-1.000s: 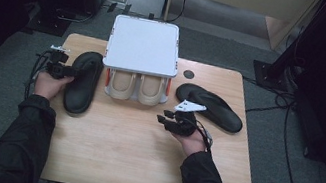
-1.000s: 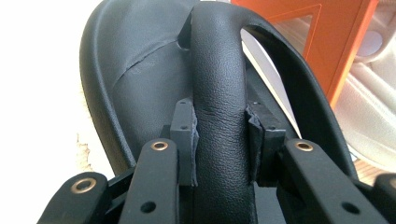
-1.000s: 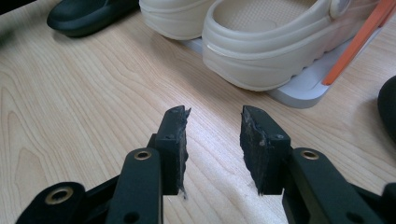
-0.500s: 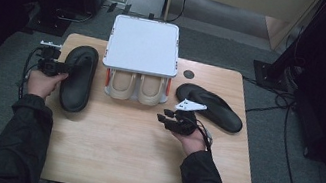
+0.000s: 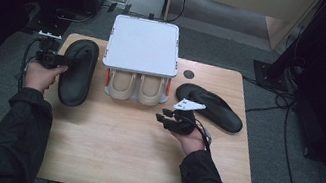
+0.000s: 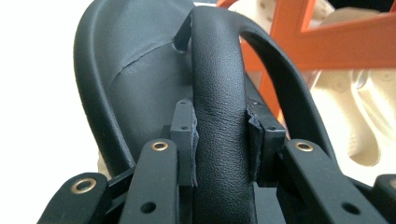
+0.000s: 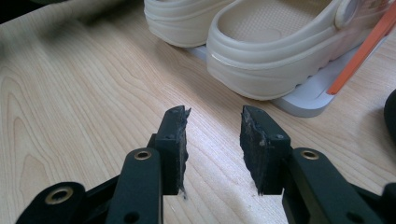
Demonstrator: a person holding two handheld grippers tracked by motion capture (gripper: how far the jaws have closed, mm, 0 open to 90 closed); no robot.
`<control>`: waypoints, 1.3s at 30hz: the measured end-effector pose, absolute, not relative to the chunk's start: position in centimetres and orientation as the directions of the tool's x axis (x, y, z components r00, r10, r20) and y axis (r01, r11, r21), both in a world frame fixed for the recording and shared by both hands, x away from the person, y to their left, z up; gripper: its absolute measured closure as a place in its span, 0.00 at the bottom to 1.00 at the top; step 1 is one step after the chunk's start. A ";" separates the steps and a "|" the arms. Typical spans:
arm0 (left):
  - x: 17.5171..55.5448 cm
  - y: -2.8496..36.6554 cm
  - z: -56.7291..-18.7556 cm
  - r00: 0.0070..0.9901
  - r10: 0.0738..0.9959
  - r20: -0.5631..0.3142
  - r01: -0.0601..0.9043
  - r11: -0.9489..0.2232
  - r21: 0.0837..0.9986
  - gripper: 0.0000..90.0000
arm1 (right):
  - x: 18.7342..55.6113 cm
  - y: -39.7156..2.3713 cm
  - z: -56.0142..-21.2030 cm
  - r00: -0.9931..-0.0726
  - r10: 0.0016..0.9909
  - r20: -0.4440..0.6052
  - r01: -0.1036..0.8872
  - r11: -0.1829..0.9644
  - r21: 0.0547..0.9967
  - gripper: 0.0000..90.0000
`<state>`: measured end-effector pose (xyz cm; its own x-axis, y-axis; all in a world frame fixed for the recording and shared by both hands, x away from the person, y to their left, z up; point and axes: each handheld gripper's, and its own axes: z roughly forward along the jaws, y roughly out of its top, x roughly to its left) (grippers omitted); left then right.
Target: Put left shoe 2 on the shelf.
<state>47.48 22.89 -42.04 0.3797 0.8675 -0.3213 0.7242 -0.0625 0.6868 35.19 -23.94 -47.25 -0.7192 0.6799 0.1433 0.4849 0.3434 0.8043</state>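
A black slide sandal (image 5: pixel 77 72) hangs tilted above the table's left side, held by its strap. In the left gripper view the pads (image 6: pixel 186 135) press on both sides of that wide leather strap (image 6: pixel 219 107), so my left gripper (image 5: pixel 57 59) is shut on it. A second black sandal (image 5: pixel 209 107) lies flat at the right of the table. My right gripper (image 5: pixel 162 117) hovers low over the wood in front of the rack, open, with bare tabletop between its pads (image 7: pixel 254 140). Two beige clogs (image 5: pixel 137 87) stand on the lower shelf of a white and orange shoe rack (image 5: pixel 143 45).
The rack stands at the table's far middle, its white top plate covering the clogs' toes. A round cable hole (image 5: pixel 188 74) sits to the right of it. Dark floor, cables (image 5: pixel 288 144) and furniture surround the wooden table (image 5: pixel 113 159).
The left hand has lifted the black sandal off the table and drawn it slightly left and away. The right hand and its gripper have stayed where they were.
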 end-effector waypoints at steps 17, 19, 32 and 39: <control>49.0 22.1 -36.7 0.380 0.876 -0.298 0.706 -0.067 0.705 0.76 | 35.2 -24.0 -47.1 -0.726 0.673 0.142 0.478 0.344 0.808 0.69; 49.2 21.9 -36.1 0.384 0.873 -0.300 0.705 -0.068 0.706 0.76 | 35.2 -24.0 -47.1 -0.725 0.674 0.142 0.477 0.343 0.809 0.69; 50.6 20.2 -31.9 0.398 0.864 -0.307 0.687 -0.058 0.725 0.76 | 35.2 -24.0 -47.0 -0.727 0.670 0.146 0.477 0.341 0.810 0.69; 51.7 18.4 -30.9 0.411 0.848 -0.335 0.689 -0.048 0.723 0.76 | 35.1 -23.8 -47.2 -0.733 0.665 0.146 0.477 0.349 0.807 0.69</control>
